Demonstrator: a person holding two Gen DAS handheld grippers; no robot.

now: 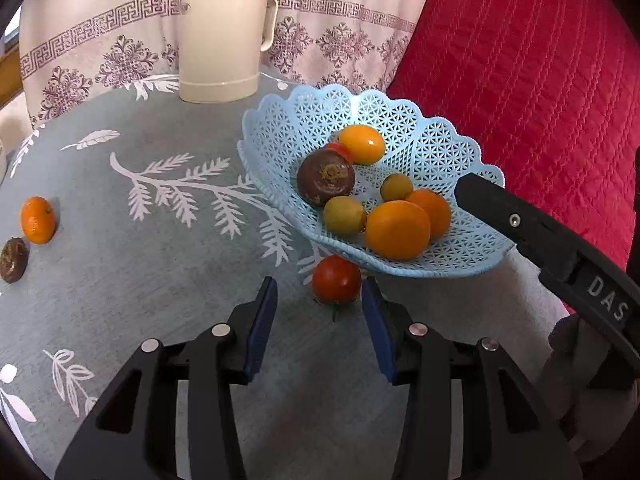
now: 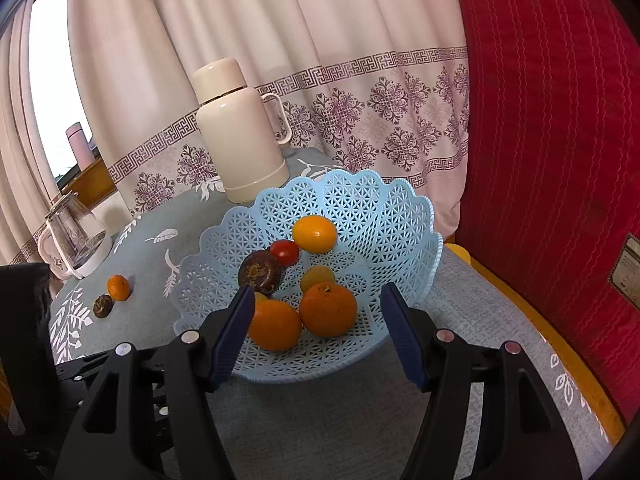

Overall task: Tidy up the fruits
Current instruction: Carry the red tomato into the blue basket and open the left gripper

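A light blue lattice basket [image 1: 280,120] [image 2: 360,200] holds several fruits: oranges [image 2: 328,309], a brown round fruit [image 1: 325,176], a small red tomato [image 2: 285,252] and yellow-green ones. On the cloth, just in front of the basket, lies a red tomato [image 1: 336,282]. It sits between the tips of my left gripper [image 1: 318,300], close to the right-hand pad, with a gap on its left side; the jaws are open. My right gripper [image 2: 320,304] hovers open over the basket's near rim and grips nothing. One of its fingers [image 1: 520,216] shows by the basket's right rim.
A mandarin [image 1: 38,219] [image 2: 119,287] and a brown fruit [image 1: 13,260] [image 2: 103,305] lie at the table's left. A cream thermos [image 1: 222,40] [image 2: 240,132] stands behind the basket and a glass kettle [image 2: 74,236] at far left. A red quilted backrest [image 2: 560,160] rises on the right.
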